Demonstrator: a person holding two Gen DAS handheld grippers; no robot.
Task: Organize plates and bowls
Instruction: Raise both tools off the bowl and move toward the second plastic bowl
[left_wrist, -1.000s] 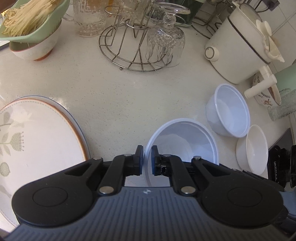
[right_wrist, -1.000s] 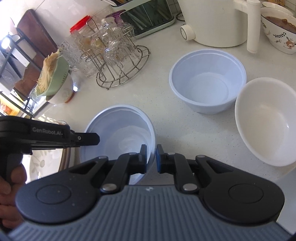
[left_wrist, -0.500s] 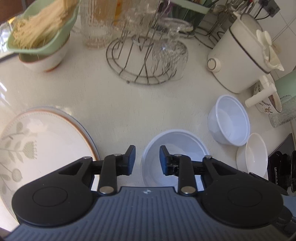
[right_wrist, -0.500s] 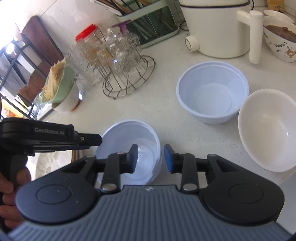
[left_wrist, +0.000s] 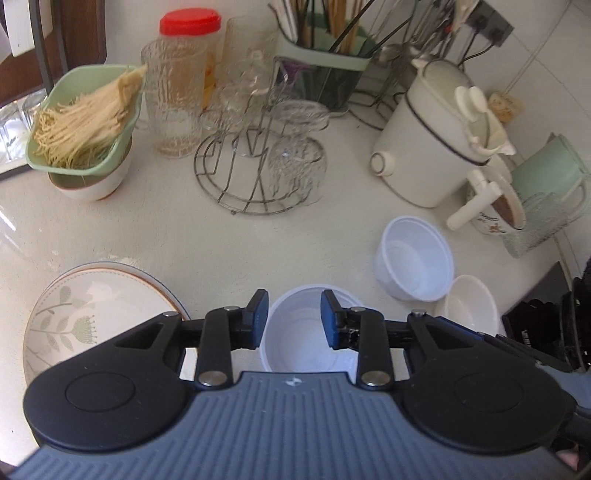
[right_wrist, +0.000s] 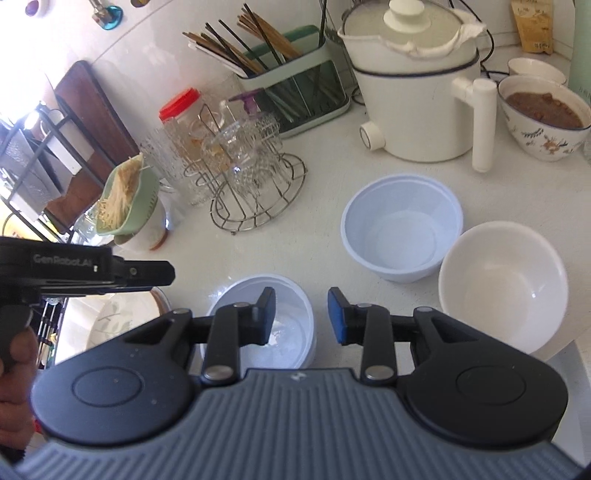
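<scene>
The pale counter (left_wrist: 229, 236) carries a flower-patterned plate stack (left_wrist: 96, 314) at the left; right of it stand three bowls. The near bowl (left_wrist: 303, 332) rests free between both released tools: left tool (left_wrist: 293, 317), right tool (right_wrist: 301, 314), each spread wide, grasping nothing. Judging by this, one placement is finished; next likely comes gripping the translucent bowl (right_wrist: 400, 225) or glossy white bowl (right_wrist: 502, 284) by its rim for nesting.

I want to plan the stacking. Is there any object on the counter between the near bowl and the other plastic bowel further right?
Nothing visible stands between them. In the right wrist view, only bare counter lies between the near bowl and the other plastic bowl. The wire glass rack stands off to the left, clear of that path.
</scene>
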